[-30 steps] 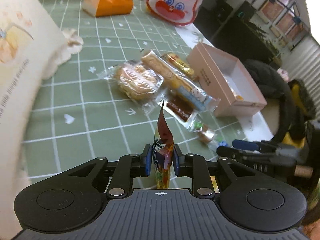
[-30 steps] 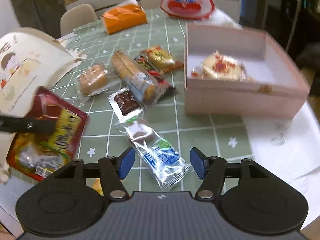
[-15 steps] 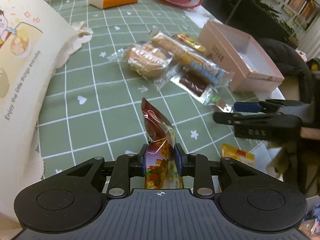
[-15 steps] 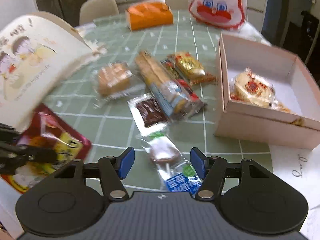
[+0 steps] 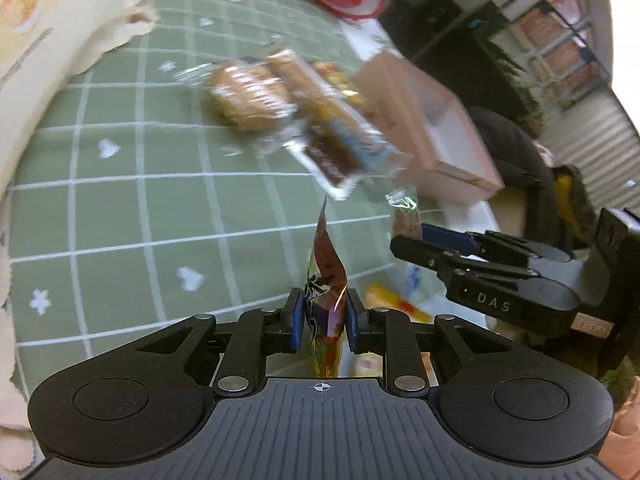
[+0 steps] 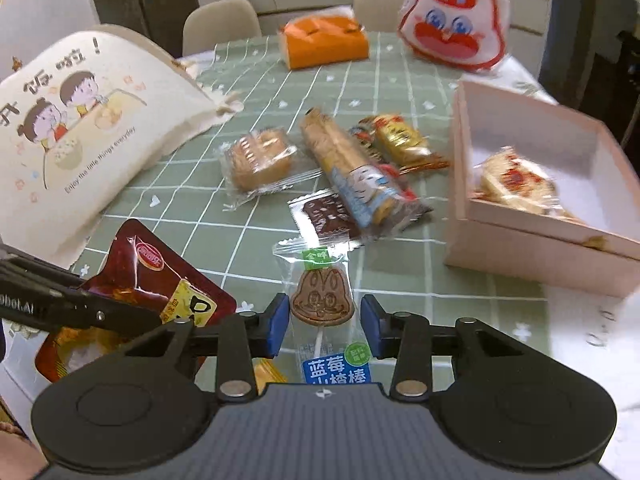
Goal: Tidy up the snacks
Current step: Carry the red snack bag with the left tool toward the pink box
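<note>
My left gripper (image 5: 320, 322) is shut on a dark red snack pouch (image 5: 326, 280), seen edge-on; the same red pouch (image 6: 160, 280) shows flat in the right wrist view, held above the table's near edge. My right gripper (image 6: 324, 330) is open, its jaws either side of a clear-wrapped bunny lollipop (image 6: 322, 298) lying on the green checked tablecloth (image 6: 224, 232). A pink box (image 6: 532, 240) at the right holds one wrapped cake (image 6: 516, 182). Loose snacks lie mid-table: a biscuit pack (image 6: 260, 160), a long wafer pack (image 6: 348, 168), a chocolate piece (image 6: 326, 214), a gold candy (image 6: 400, 138).
A cream drawstring bag (image 6: 76, 128) with cartoon children lies at the left. An orange box (image 6: 326, 42) and a red-and-white bunny pouch (image 6: 452, 20) sit at the far side, with chairs behind. A yellow packet (image 5: 396, 304) lies below the table's near edge.
My right gripper has moved forward over the lollipop, which now lies between its narrowed jaws. My left gripper still holds the red pouch and has swung; its view is blurred.
</note>
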The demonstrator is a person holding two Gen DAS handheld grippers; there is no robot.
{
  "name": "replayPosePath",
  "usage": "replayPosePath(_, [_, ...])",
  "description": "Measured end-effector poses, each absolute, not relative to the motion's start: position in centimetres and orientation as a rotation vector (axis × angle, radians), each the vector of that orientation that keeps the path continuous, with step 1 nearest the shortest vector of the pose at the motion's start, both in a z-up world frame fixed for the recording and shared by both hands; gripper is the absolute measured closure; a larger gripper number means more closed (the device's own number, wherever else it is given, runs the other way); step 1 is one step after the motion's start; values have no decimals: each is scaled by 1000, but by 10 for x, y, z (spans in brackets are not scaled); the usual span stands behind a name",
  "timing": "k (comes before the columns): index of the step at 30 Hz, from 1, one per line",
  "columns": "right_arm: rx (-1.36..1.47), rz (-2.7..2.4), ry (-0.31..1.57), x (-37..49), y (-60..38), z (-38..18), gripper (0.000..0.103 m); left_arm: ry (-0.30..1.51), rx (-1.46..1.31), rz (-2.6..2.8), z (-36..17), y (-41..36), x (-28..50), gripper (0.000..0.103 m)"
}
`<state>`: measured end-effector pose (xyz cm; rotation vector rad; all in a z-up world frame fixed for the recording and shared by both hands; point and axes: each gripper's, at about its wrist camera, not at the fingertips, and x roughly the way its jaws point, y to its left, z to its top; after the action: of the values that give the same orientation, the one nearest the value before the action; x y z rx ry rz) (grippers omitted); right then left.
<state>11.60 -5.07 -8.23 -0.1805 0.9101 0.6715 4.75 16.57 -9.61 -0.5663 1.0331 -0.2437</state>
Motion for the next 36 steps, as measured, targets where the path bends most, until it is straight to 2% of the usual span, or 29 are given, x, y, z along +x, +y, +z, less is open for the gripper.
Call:
replayPosePath(5, [-139, 577, 885, 111, -86, -66, 64, 946, -481, -310, -64, 147, 53, 78])
replayPosePath(16, [-29, 403, 850, 109, -157, -25, 65, 915, -516, -625, -19, 81, 89, 79])
replayPosePath(23, [-5, 322, 636, 128, -195, 58, 66, 633, -522, -666, 54, 64, 143, 78])
replayPosePath(25, [17, 309, 580, 142, -204, 79, 73, 572, -527, -599, 62, 62, 169, 78])
replayPosePath(30, [12, 299, 514, 181, -212, 96, 73, 619, -584, -458, 34, 49, 249, 79])
replayPosePath(36, [36, 302, 628, 212, -237, 60, 73, 786, -598, -341, -32, 36, 299, 78])
